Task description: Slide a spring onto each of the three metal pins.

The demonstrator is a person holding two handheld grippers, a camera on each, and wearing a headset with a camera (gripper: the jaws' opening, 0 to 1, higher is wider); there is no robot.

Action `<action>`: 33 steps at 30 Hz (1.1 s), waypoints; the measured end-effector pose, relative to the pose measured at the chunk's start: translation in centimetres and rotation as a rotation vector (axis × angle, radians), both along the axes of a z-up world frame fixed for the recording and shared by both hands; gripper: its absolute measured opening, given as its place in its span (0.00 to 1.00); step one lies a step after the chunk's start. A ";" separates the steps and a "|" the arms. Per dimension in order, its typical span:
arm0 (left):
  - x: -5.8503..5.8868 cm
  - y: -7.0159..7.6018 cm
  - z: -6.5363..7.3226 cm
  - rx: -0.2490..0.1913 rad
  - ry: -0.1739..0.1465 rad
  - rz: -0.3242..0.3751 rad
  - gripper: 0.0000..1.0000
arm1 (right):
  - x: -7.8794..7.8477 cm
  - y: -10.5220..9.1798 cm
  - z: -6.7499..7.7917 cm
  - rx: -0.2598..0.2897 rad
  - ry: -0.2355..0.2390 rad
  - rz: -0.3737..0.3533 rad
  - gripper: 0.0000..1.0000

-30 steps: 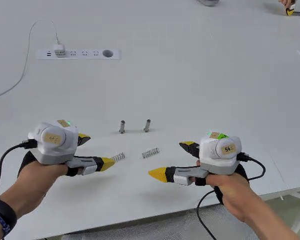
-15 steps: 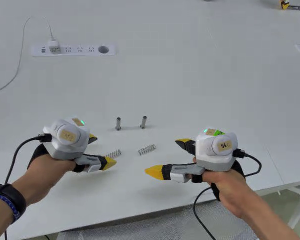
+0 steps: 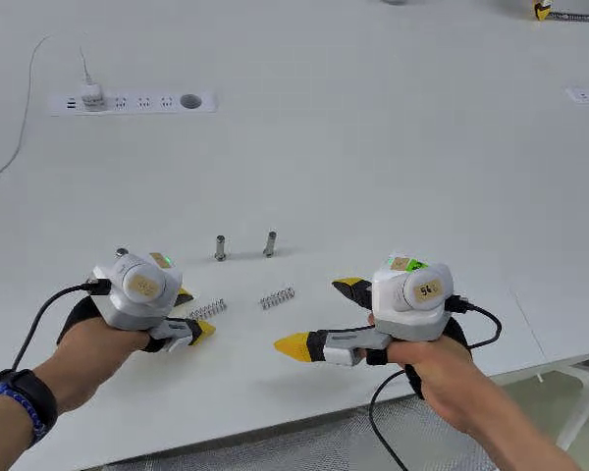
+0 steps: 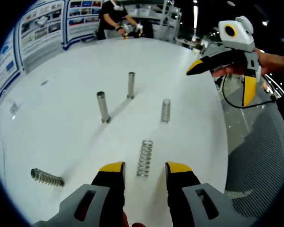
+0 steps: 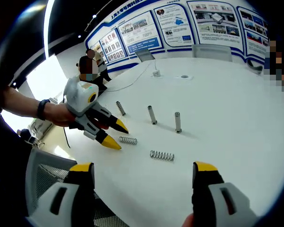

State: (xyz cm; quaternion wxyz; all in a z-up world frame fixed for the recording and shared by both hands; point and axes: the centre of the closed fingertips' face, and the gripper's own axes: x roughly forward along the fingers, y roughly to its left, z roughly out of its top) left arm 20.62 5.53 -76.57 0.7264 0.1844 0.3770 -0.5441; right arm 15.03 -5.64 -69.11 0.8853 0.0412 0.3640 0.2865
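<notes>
Two bare metal pins [image 3: 220, 247] [image 3: 270, 243] stand upright on the white table [image 3: 393, 167]. One spring [image 3: 207, 310] lies right at the tips of my left gripper [image 3: 194, 312], which is open; in the left gripper view that spring [image 4: 144, 157] lies just ahead of the gap of the left gripper [image 4: 143, 166]. A second spring [image 3: 277, 297] lies to its right, between both grippers. A third spring [image 3: 122, 253] lies behind the left gripper. My right gripper [image 3: 319, 314] is open wide and holds nothing, pointing left at the second spring [image 5: 162, 155].
A white power strip [image 3: 128, 101] with a plugged-in charger [image 3: 91, 94] lies at the back left. The table's front edge [image 3: 275, 422] runs just under my hands. A person [image 4: 116, 14] works at the table's far end.
My left gripper has dropped toward the near spring, and its jaws have drawn closer together. The right gripper has drifted slightly left. Pins and springs have stayed put.
</notes>
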 end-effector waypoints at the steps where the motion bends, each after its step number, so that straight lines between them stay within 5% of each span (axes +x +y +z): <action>1: 0.0 0.0 -0.1 0.000 0.001 0.001 0.34 | 0.0 0.0 0.0 0.000 0.001 0.001 0.87; 7: 0.2 0.0 -0.3 0.012 -0.015 0.002 0.25 | 0.1 0.5 -0.1 0.004 0.004 0.019 0.86; 14: 0.6 0.2 -0.4 0.062 -0.095 -0.036 0.11 | 0.4 1.1 0.0 0.008 0.006 0.044 0.86; 24: 0.3 0.7 0.0 0.060 -0.056 0.025 0.10 | 0.8 1.7 0.1 0.015 0.008 0.077 0.85; 33: 0.2 1.7 1.3 0.024 -0.057 0.071 0.10 | 0.4 2.7 0.1 0.036 0.017 0.104 0.81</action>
